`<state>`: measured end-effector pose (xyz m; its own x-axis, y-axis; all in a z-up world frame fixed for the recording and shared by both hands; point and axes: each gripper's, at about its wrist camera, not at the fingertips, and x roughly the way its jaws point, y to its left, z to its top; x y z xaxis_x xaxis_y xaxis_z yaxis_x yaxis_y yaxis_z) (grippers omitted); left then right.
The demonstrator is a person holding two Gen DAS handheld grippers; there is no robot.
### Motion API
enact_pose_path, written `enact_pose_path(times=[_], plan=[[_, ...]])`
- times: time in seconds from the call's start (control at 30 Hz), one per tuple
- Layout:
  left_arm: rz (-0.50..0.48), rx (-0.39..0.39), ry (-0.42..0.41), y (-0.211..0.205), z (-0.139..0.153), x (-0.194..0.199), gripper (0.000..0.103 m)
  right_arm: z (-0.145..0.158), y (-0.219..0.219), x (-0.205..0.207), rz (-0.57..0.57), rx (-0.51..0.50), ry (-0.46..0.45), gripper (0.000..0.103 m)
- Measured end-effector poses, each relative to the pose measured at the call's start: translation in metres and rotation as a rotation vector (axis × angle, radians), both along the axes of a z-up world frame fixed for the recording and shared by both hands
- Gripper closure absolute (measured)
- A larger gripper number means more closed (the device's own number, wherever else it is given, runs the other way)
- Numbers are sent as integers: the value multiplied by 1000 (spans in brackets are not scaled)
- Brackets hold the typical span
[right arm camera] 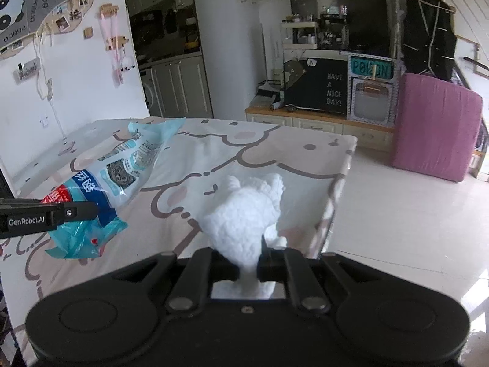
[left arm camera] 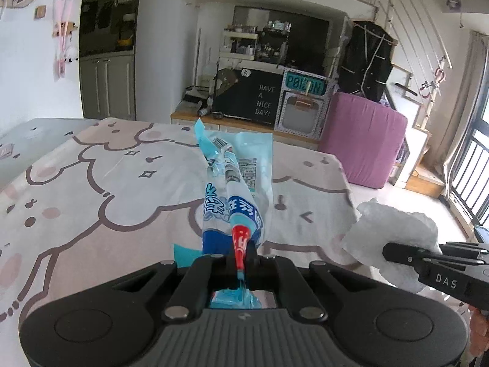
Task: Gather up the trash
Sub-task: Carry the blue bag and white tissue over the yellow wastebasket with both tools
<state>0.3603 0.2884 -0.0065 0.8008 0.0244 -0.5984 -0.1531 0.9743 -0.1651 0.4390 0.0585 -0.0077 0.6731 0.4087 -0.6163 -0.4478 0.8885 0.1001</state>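
both grippers hold trash above the cartoon-print table

the table (left arm camera: 91,183) wears a pale pink and grey cloth printed with rounded cartoon outlines, dots and small stars; its far right corner drops off toward a glossy cream tiled floor (right arm camera: 397,214). the left gripper (left arm camera: 241,257) is clamped on the red-tipped end of a blue and white plastic wrapper (left arm camera: 235,189), which stretches forward over the cloth, twisted and crinkled. the right gripper (right arm camera: 249,264) is pinched tight on a crumpled white tissue (right arm camera: 247,211), held up near the table's right edge.

behind the table a white wall (right arm camera: 76,76) carries photos, a panda hanging and pink ribbons. farther back stands a low wooden-topped cabinet (right arm camera: 321,122) with a black board (right arm camera: 318,88) reading "have a nice day!" and a teal "poizon" sign (right arm camera: 371,68) beside it. a pink-covered block (right arm camera: 437,131) sits on the floor to the right, and a dark kitchen alcove opens at left.
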Motion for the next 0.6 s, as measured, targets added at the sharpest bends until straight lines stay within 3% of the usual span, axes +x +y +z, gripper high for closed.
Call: enact_pose_path(times=[0.6], plan=[[-170,-25,-35,-106,8,-42,101,14,-103,-72,-126,17,-30,94]])
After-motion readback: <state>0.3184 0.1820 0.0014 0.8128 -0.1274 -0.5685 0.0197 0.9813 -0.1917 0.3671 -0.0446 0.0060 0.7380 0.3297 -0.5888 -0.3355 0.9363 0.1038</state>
